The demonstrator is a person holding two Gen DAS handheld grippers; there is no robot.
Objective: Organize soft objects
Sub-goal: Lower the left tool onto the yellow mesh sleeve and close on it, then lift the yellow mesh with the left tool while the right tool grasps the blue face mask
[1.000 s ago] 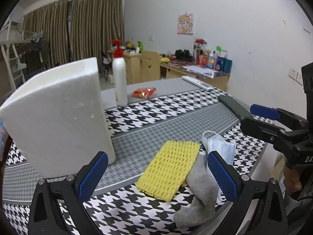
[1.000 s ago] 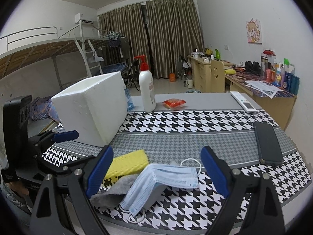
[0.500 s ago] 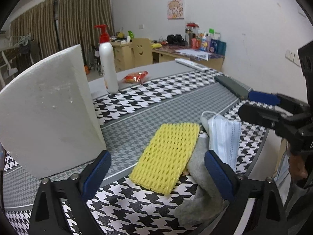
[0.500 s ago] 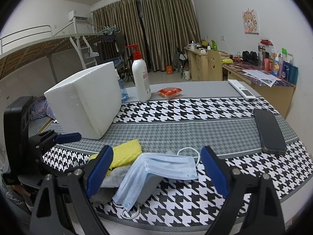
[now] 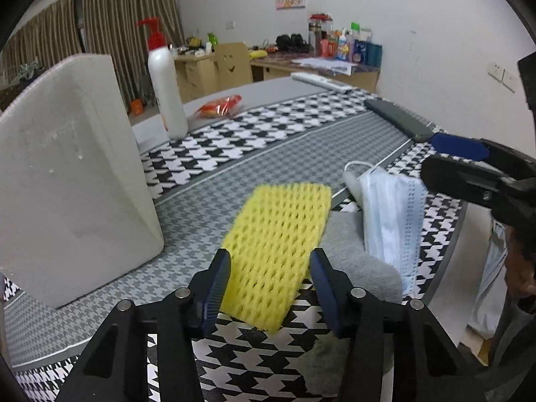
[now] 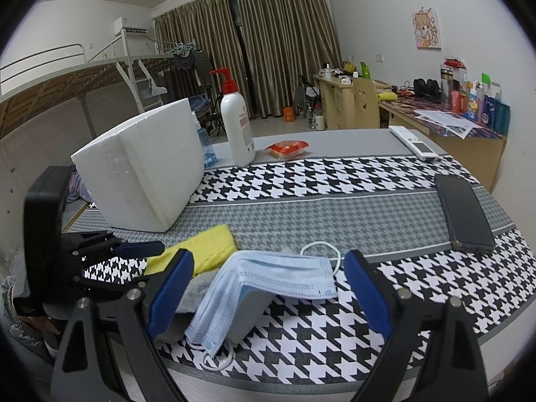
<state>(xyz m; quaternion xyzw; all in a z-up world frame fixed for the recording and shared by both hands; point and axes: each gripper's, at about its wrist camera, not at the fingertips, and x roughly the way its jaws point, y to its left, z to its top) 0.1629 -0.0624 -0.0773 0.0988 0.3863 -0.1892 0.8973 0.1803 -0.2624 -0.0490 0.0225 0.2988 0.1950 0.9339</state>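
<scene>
Between the closing left tool point(image 5: 270, 279) lies a yellow mesh foam sleeve point(image 5: 279, 244); right tool point(image 6: 268, 288) gapes.

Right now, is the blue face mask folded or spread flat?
Folded. The face mask is bent double, draped over a grey cloth.

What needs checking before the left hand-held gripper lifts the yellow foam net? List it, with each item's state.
1. Yellow foam net between the left hand-held gripper fingers: ok, its near end lies between them.
2. Grip made: not ok, the jaws are closing and the pads do not clearly press the net.
3. Net free of neighbours: not ok, its right edge lies on the grey cloth.
4. Face mask clear of the net: ok, it lies to the right.
5. Right hand-held gripper out of the way: ok, open around the mask.
6. Foam box open on top: cannot tell.
</scene>
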